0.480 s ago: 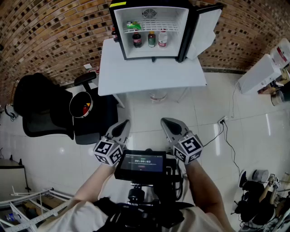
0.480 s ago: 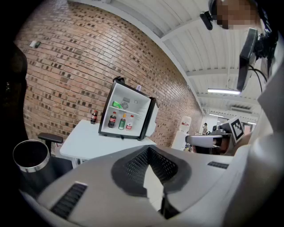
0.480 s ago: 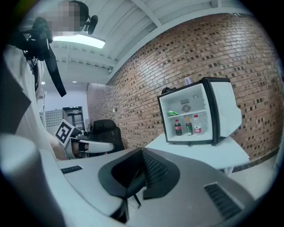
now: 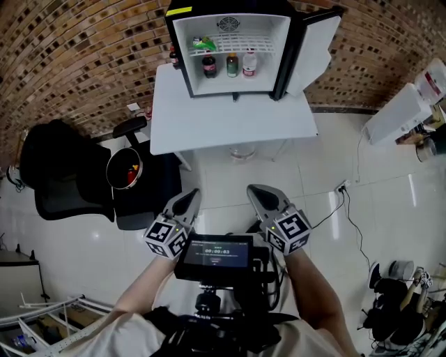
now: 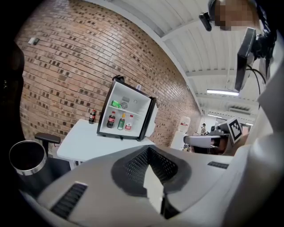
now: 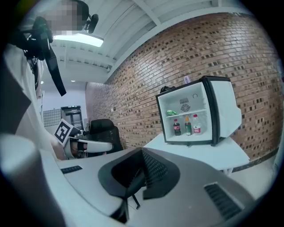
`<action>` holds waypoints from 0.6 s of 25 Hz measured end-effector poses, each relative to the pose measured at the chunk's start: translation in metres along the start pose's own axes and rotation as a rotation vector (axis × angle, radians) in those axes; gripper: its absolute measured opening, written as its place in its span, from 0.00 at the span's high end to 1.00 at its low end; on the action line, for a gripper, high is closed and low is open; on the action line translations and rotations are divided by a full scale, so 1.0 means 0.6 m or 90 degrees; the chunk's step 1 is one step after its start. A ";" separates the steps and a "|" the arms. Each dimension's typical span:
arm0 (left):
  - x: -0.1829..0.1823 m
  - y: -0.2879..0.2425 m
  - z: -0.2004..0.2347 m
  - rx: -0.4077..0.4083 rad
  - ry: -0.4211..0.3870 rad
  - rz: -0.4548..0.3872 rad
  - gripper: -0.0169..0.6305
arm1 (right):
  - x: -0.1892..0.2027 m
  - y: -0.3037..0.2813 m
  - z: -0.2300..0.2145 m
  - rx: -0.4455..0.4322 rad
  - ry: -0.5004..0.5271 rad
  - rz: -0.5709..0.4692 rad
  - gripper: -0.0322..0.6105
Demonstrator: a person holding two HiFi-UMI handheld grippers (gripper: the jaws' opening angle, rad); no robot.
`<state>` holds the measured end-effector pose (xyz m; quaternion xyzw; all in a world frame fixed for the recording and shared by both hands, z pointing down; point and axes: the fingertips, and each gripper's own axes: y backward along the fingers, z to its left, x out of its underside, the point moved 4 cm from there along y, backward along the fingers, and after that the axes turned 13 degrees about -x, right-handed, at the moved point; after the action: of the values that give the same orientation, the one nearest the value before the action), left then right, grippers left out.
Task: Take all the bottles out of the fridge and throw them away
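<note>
Grey left hand-held gripper [image 4: 188, 197] and right hand-held gripper [image 4: 255, 190] both fully closed, empty, side by side, aimed slightly downward; three upright plastic bottles [image 4: 232, 65] sit in open black mini fridge [image 4: 230, 7] on white counter [image 4: 230, 118], well ahead.

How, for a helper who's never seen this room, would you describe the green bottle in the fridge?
Find the open black mini fridge on the white table by the brick wall. Three bottles stand in a row on its floor. Take the middle green bottle, between a dark cola bottle and a clear red-labelled bottle.
</note>
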<state>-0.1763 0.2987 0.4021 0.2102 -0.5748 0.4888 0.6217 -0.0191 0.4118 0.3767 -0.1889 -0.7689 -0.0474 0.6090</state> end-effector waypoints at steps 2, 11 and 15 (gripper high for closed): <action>-0.005 -0.011 0.004 0.000 0.003 -0.004 0.95 | -0.007 -0.004 -0.009 0.000 0.003 0.001 0.95; -0.012 -0.069 0.017 -0.028 0.001 0.036 0.95 | 0.005 -0.053 -0.093 -0.024 -0.043 0.010 0.95; -0.031 -0.119 0.052 -0.072 0.003 0.049 0.95 | -0.009 -0.114 -0.163 -0.062 -0.049 0.009 0.95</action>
<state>-0.1288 0.2352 0.4143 0.1515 -0.6078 0.4797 0.6145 0.0480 0.3180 0.4068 -0.2253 -0.7871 -0.0730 0.5695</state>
